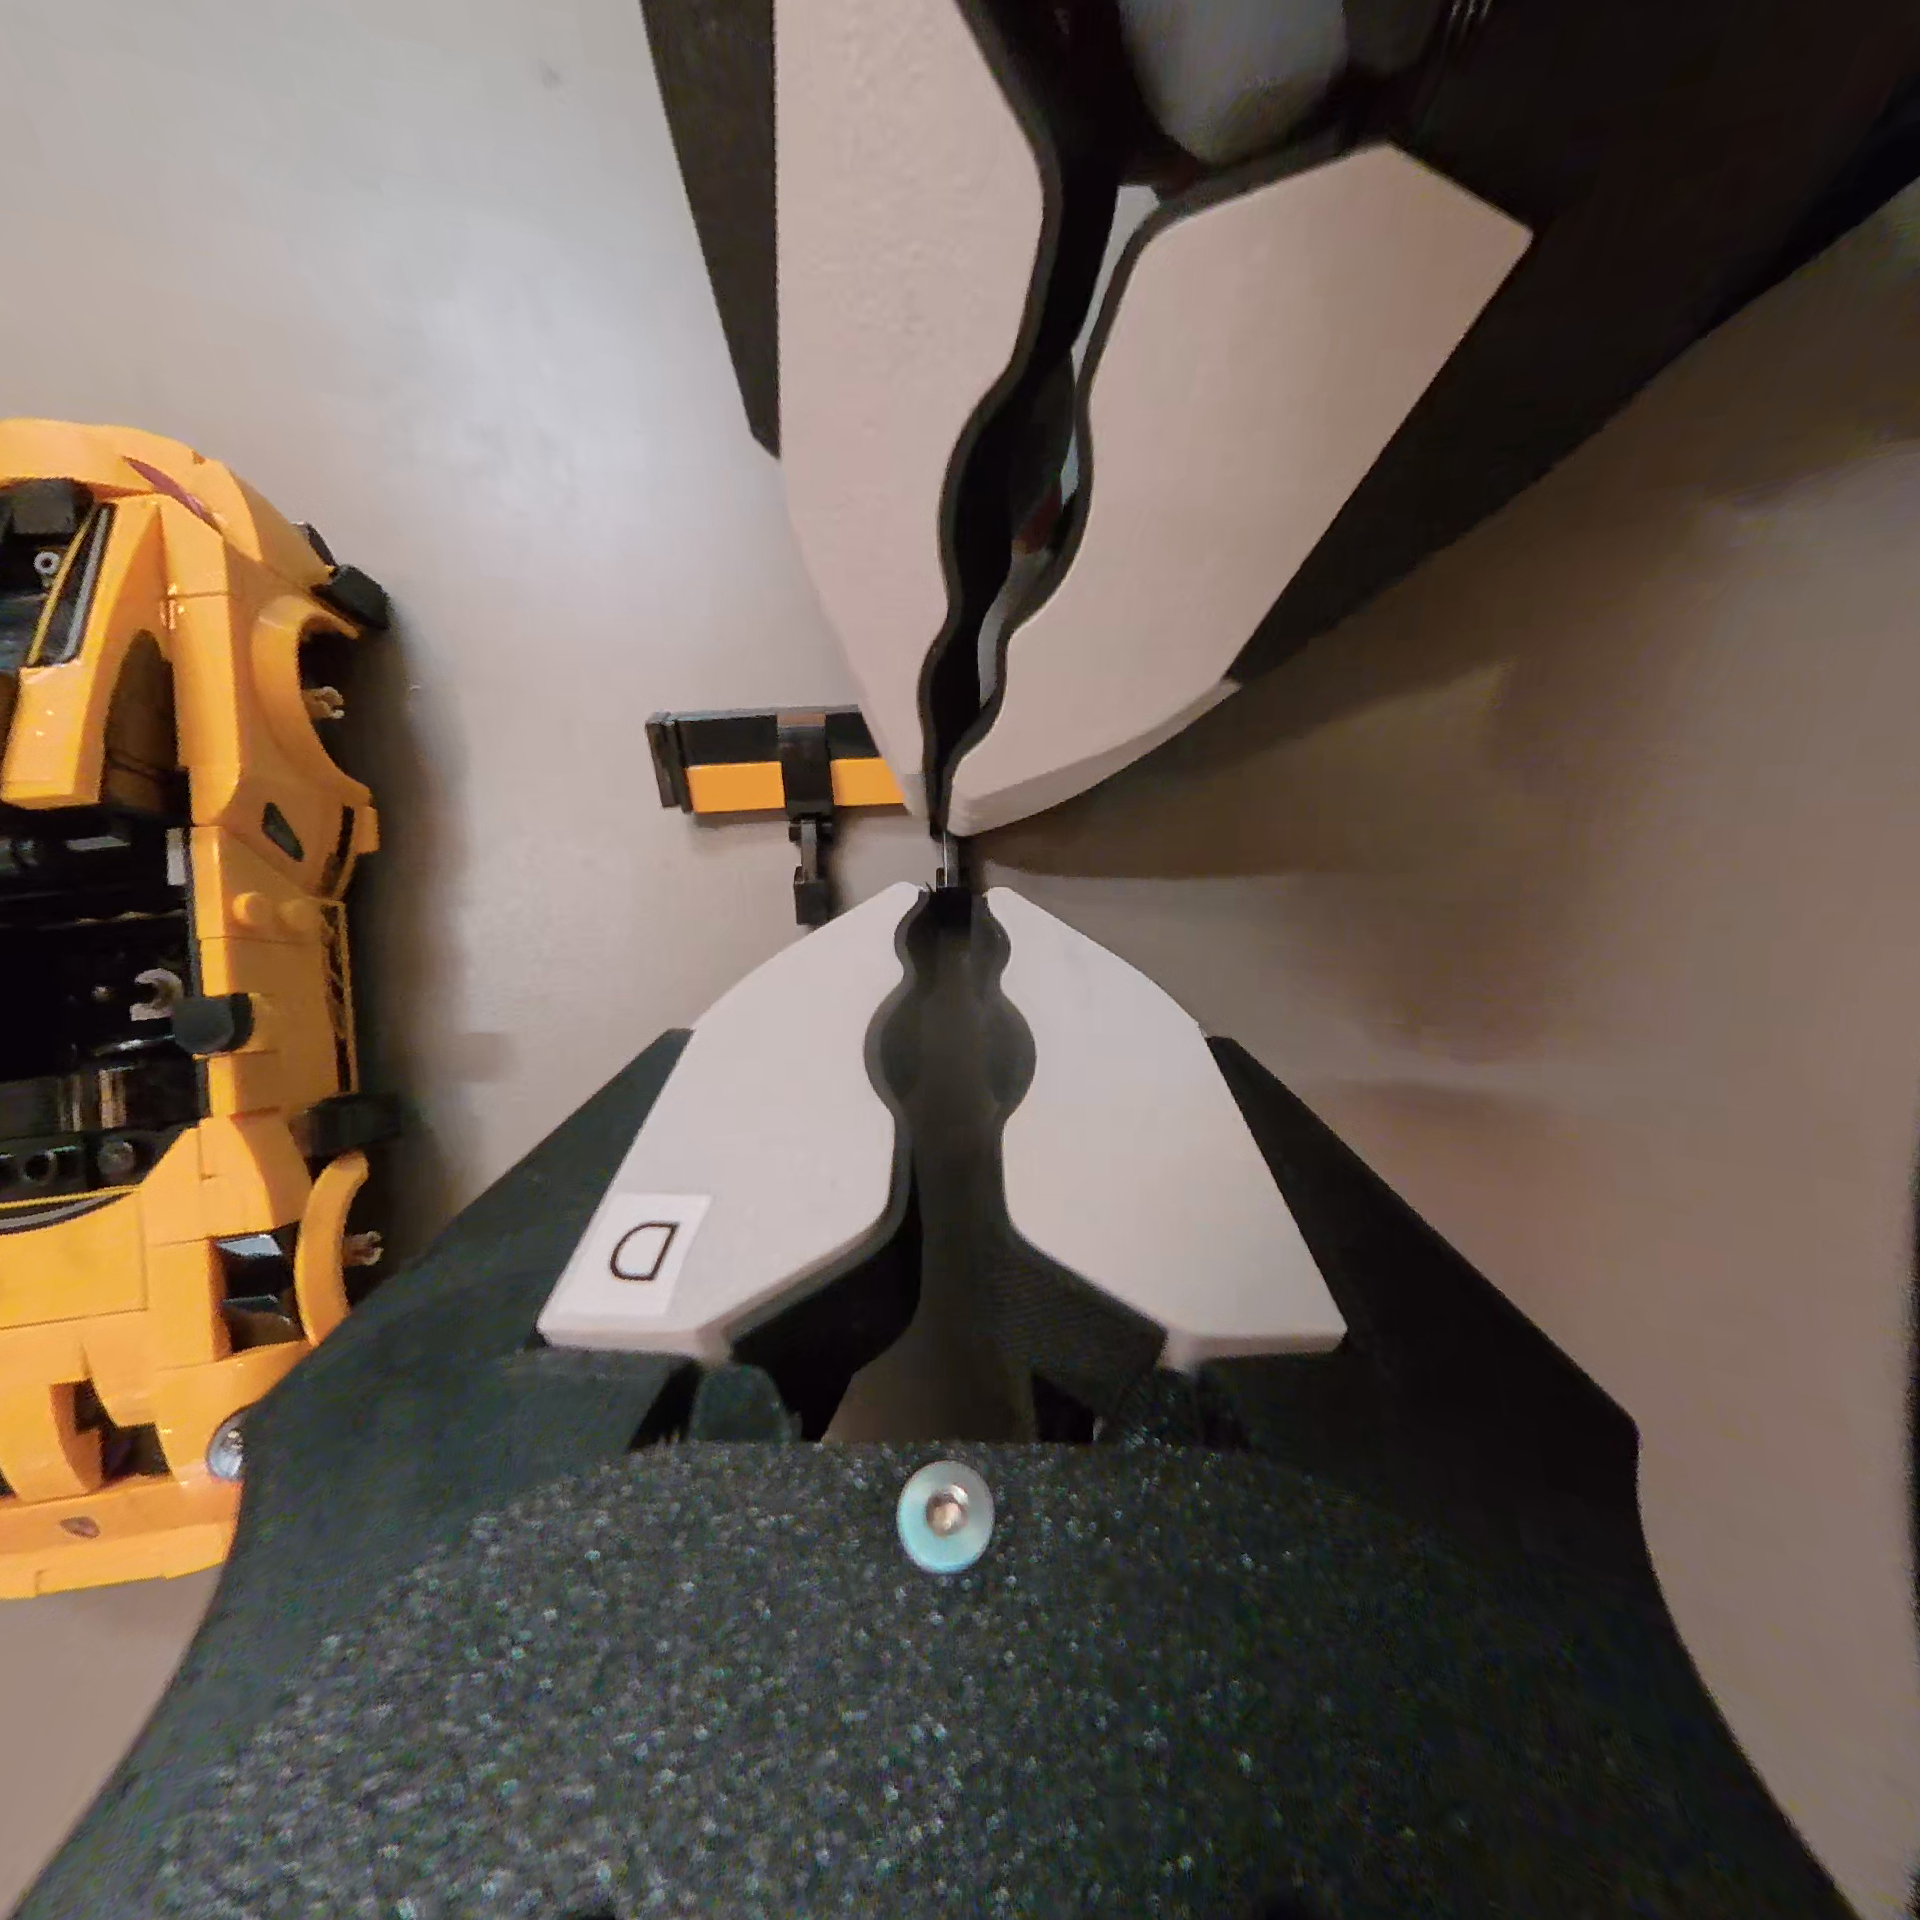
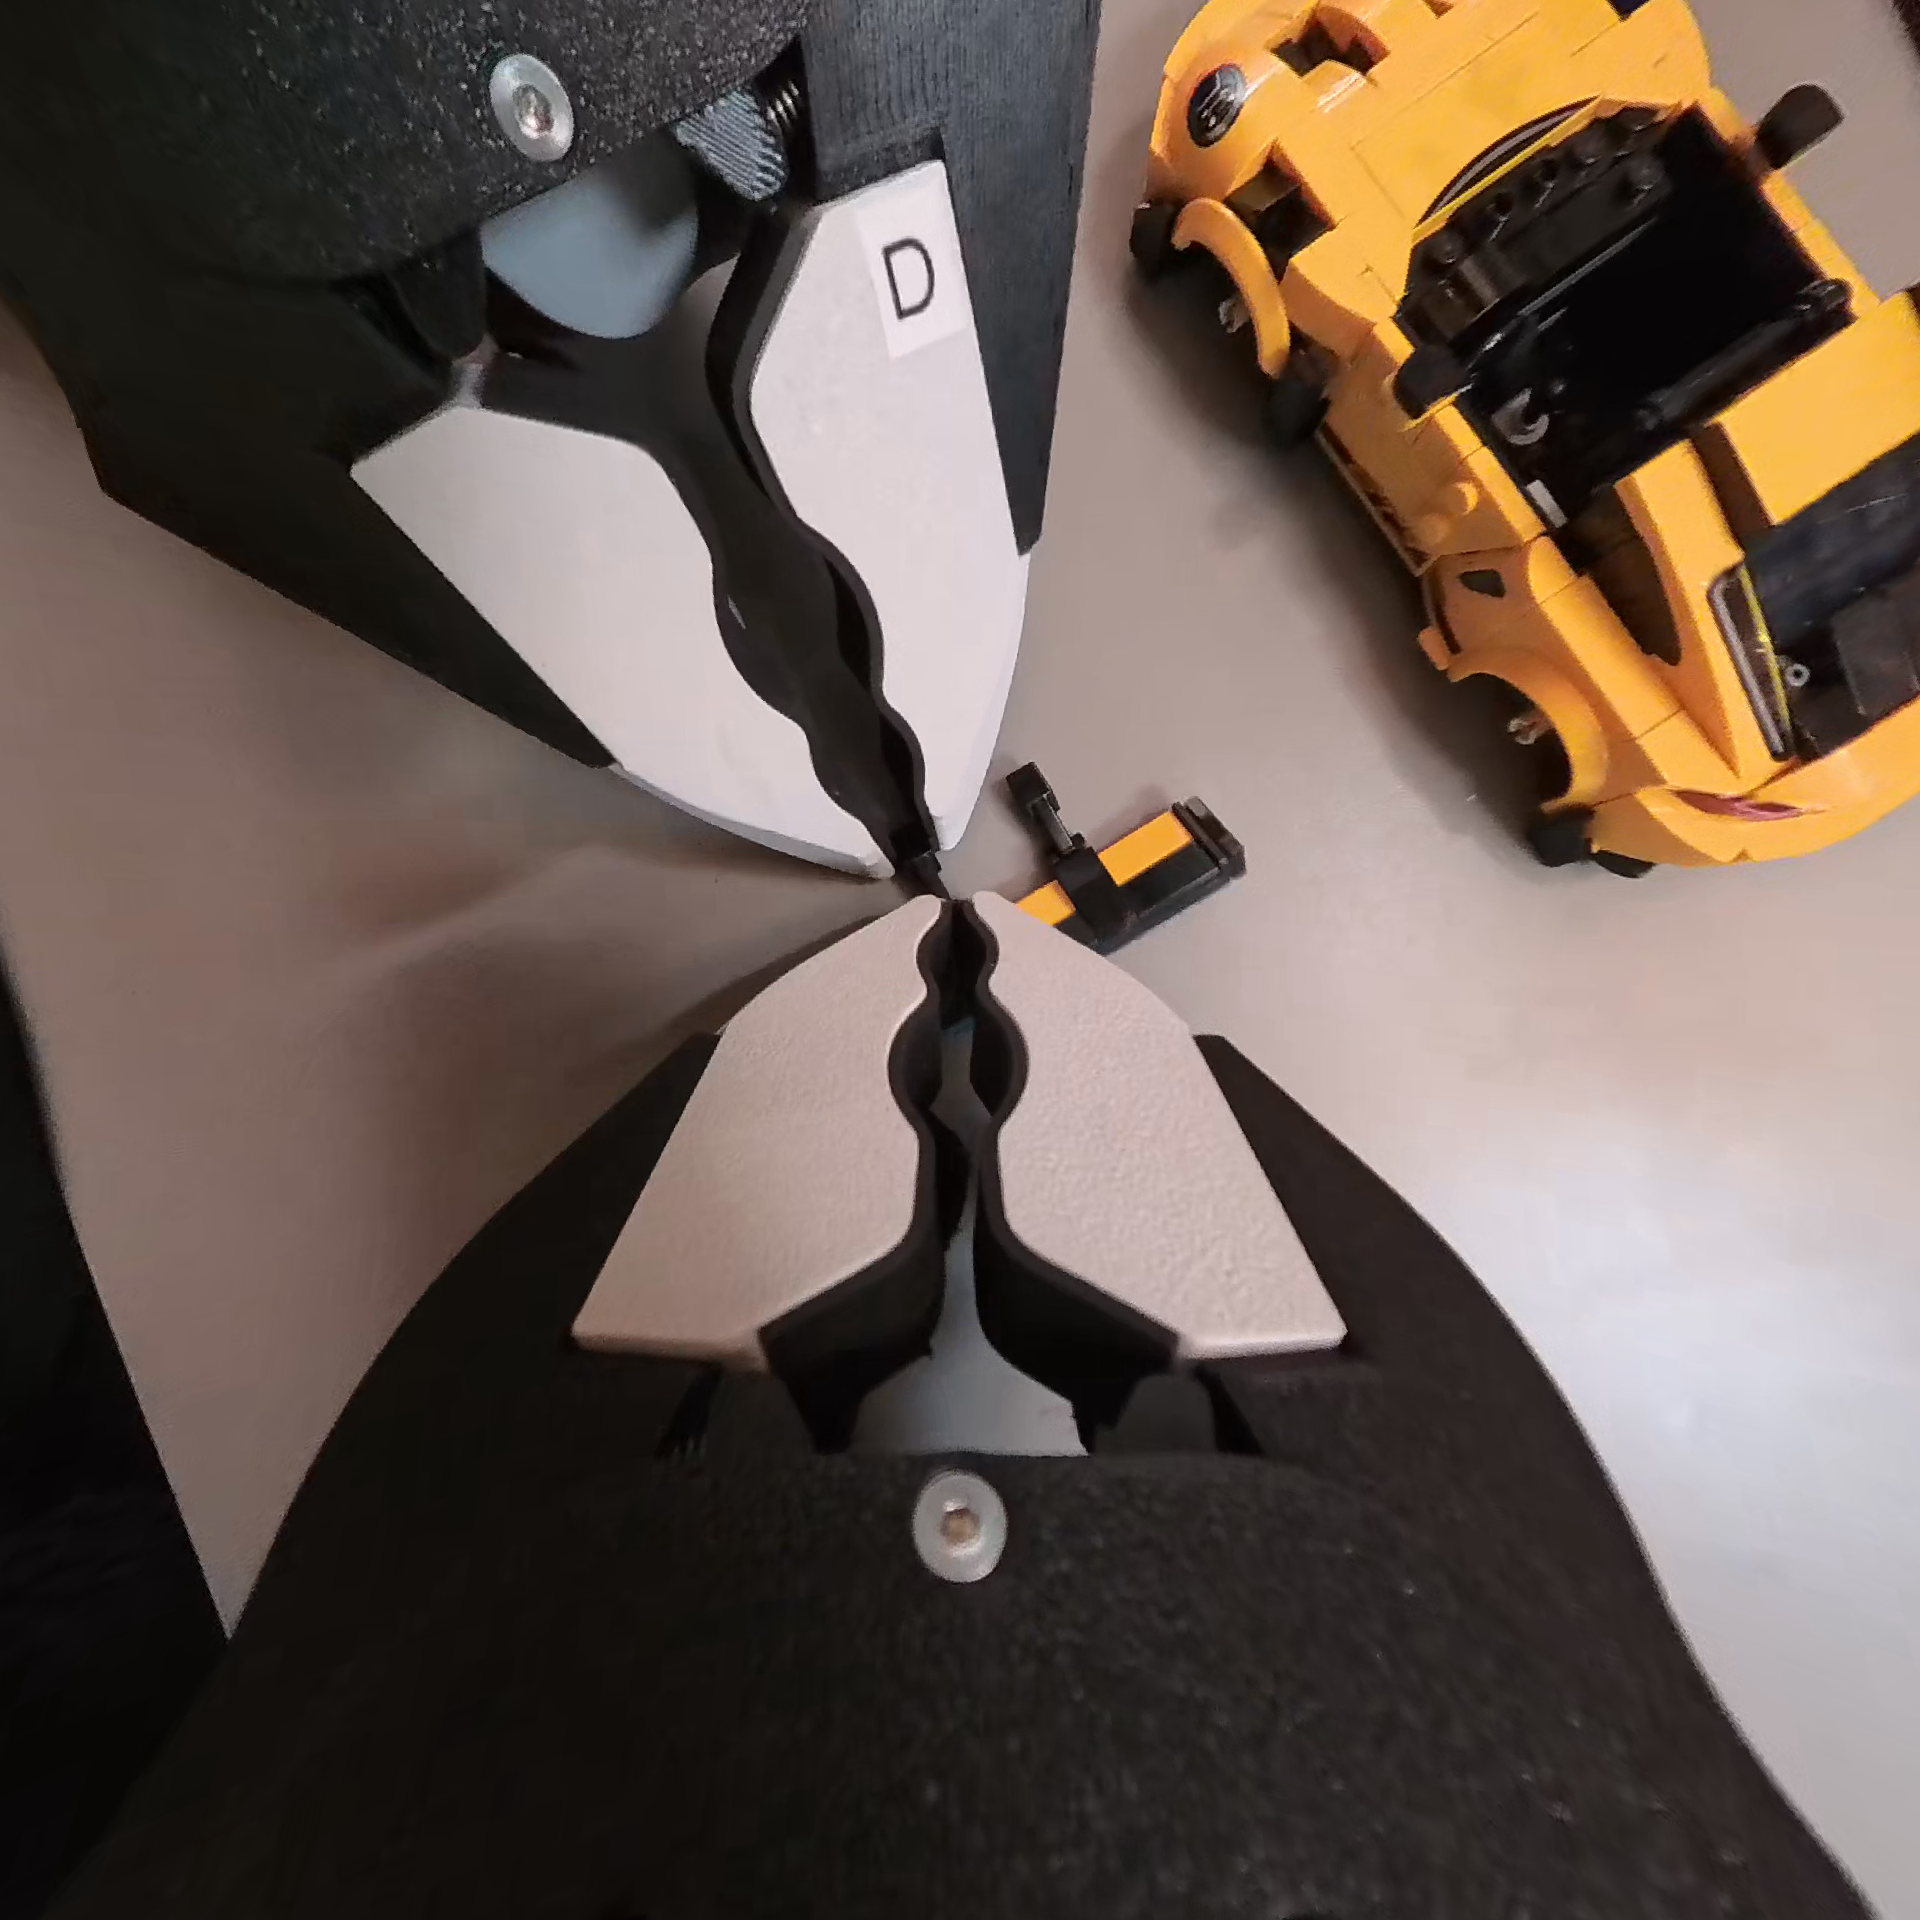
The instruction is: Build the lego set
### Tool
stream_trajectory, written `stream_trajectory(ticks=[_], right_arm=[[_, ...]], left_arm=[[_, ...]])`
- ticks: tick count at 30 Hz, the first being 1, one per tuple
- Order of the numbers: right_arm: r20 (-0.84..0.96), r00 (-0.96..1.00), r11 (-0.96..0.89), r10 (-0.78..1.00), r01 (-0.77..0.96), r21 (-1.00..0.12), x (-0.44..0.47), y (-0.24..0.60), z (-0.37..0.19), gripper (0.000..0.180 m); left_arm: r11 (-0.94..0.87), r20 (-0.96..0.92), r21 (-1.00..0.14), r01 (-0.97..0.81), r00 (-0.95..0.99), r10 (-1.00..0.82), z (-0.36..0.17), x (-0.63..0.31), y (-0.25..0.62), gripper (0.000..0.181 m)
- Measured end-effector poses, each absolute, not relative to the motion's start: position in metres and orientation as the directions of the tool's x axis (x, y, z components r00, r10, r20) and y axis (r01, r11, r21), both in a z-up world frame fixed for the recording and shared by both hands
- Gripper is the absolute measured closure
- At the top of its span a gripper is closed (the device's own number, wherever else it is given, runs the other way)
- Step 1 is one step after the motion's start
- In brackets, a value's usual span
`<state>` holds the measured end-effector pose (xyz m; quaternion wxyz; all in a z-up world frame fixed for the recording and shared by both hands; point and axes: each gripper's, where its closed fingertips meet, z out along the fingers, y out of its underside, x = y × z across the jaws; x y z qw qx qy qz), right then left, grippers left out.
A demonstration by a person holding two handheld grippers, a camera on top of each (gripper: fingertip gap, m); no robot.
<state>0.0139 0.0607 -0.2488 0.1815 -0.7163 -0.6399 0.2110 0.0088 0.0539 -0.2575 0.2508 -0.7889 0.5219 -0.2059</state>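
My left gripper (image 1: 951,894) and my right gripper (image 1: 940,816) meet tip to tip above the table. Both are shut on a small black lego piece (image 1: 948,862) that spans the narrow gap between their tips. In the right wrist view the right gripper (image 2: 958,910) is at the bottom, the left gripper (image 2: 906,844) comes from the upper left, and the black piece (image 2: 928,868) shows between them. A black-and-yellow bar assembly (image 1: 769,774) with a small black hinge arm lies on the table just beyond the tips; it also shows in the right wrist view (image 2: 1127,873).
A yellow lego car (image 1: 156,987) with an open black interior lies on the grey table (image 1: 520,312) at the left. In the right wrist view the car (image 2: 1558,468) is at the upper right. Less than 4 cm separates the two grippers' tips.
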Motion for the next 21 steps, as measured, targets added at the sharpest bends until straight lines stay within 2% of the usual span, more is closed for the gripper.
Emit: stream_trajectory(ticks=[11, 13, 17, 21], right_arm=[[-0.052, 0.064, -0.081, 0.997, 0.875, -0.477, 0.015, 0.060, -0.250, 0.180], [-0.074, 0.078, -0.104, 0.994, 0.861, -0.497, 0.014, 0.060, -0.250, 0.180], [-0.191, 0.161, -0.246, 0.968, 0.753, -0.611, 0.016, 0.065, -0.234, 0.180], [-0.142, 0.225, -0.264, 0.964, 0.745, -0.613, 0.037, 0.078, -0.234, 0.180]], left_arm=[[-0.309, 0.063, -0.633, -0.710, 0.350, -0.935, -0.257, 0.009, 0.054, 0.174], [-0.307, 0.066, -0.642, -0.703, 0.348, -0.935, -0.257, 0.009, 0.054, 0.174], [-0.315, 0.079, -0.648, -0.693, 0.349, -0.934, -0.257, 0.010, 0.054, 0.174], [-0.317, 0.093, -0.643, -0.697, 0.341, -0.936, -0.257, 0.011, 0.054, 0.174]])
